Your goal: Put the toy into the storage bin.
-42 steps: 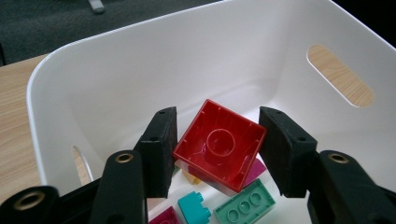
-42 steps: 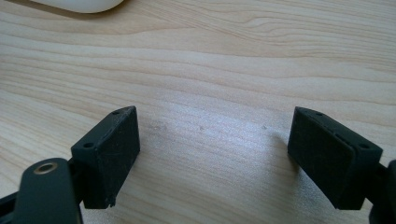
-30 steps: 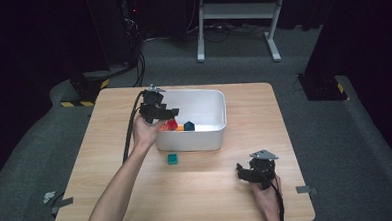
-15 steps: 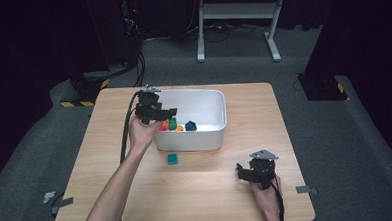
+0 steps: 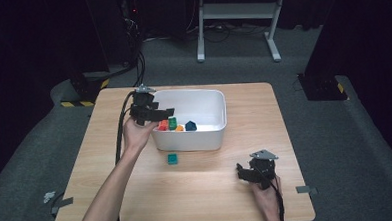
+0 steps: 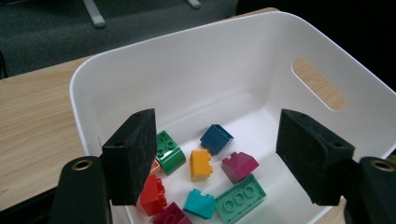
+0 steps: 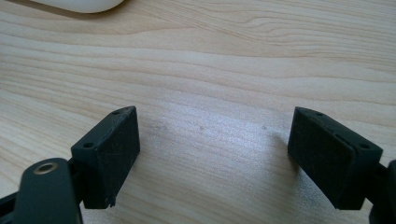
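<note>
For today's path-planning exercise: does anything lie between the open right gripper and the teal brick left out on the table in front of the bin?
Nothing visible does. In the high view, bare table separates the right gripper from the teal brick. The white bin sits beyond the brick, off that line. The left gripper hovers at the bin's left rim.

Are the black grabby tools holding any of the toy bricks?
No, nothing is held. The left tool is open above the bricks in the white bin. The right tool is open over bare wooden table.
</note>
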The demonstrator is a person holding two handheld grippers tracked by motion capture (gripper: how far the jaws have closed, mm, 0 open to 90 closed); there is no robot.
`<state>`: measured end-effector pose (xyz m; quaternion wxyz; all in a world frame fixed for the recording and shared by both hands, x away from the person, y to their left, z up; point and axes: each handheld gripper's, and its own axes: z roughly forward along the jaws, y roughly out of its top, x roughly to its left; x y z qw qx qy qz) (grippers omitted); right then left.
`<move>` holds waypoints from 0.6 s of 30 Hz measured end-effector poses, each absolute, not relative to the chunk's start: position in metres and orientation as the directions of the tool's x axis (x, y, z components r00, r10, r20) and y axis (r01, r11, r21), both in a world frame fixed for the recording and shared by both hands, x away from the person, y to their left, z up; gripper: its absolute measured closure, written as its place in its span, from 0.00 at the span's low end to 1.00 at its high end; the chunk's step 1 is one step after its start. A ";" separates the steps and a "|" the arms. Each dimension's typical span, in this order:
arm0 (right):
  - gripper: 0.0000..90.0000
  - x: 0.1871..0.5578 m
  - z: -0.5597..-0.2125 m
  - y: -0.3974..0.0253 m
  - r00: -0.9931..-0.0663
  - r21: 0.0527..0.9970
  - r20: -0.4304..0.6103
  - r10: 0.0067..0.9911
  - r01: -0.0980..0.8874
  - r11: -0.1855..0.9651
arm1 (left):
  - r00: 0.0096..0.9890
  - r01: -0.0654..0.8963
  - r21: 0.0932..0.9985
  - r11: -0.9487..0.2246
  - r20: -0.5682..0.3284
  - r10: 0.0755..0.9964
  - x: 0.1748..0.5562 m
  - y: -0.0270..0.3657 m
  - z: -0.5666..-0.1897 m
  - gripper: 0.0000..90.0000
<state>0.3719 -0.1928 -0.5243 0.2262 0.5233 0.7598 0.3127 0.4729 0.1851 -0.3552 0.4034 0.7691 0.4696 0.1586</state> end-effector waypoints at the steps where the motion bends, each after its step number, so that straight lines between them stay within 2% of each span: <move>1: 0.18 0.372 -0.524 -0.193 -0.350 0.712 -0.016 0.937 0.654 0.256 | 0.509 0.594 0.770 -0.232 -0.136 0.850 0.472 0.186 -0.354 0.32; 18: 0.18 0.372 -0.524 -0.193 -0.350 0.712 -0.016 0.937 0.654 0.257 | 0.525 0.559 0.788 -0.255 -0.098 0.846 0.450 0.192 -0.343 0.24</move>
